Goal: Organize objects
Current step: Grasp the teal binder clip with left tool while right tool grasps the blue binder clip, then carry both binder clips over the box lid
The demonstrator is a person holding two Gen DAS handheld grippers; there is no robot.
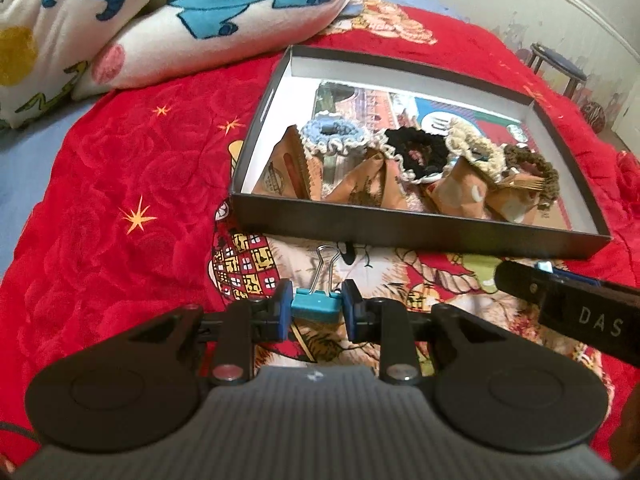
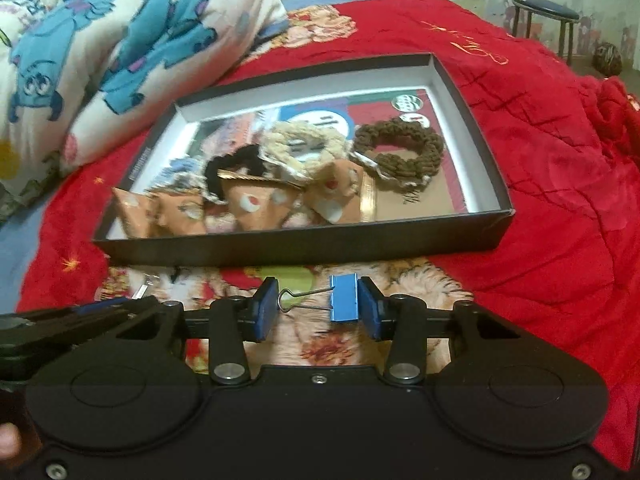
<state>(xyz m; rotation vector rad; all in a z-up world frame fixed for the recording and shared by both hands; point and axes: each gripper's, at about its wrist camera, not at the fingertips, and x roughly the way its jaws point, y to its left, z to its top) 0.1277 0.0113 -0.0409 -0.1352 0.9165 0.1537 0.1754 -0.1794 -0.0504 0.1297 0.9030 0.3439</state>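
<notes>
Left gripper (image 1: 317, 312): jaws closed narrowly on a teal binder clip (image 1: 316, 305), pads touching both ends of its body, wire handles pointing toward 12 o'clock.
Right gripper (image 2: 318, 314): jaws set wider around a blue binder clip (image 2: 343, 297); the right pad is just beside the clip body and the left pad meets the tip of the wire handle, so a firm hold cannot be told from this view.
Box (image 1: 420, 228): shallow dark tray with white inner walls, lying on the red blanket (image 1: 120, 160) at 12 o'clock from both grippers.
Already in the box: a blue scrunchie (image 1: 334, 133), a black scrunchie (image 1: 416, 152), a cream scrunchie (image 2: 296, 148) and a brown scrunchie (image 2: 400, 150) in a row, with orange-brown snack packets (image 2: 256, 208) lined along the near wall.
Left outside: both clips, low over the blanket just short of the near wall; something small at 9 o'clock in the right view is too blurred to name.
Progress: judged late in the task, since most items sit sorted inside and only the clips appear to remain.
Backdrop: a cartoon-print quilt (image 1: 180, 20) at 11 o'clock, a stool (image 2: 546, 12) at 2 o'clock.
</notes>
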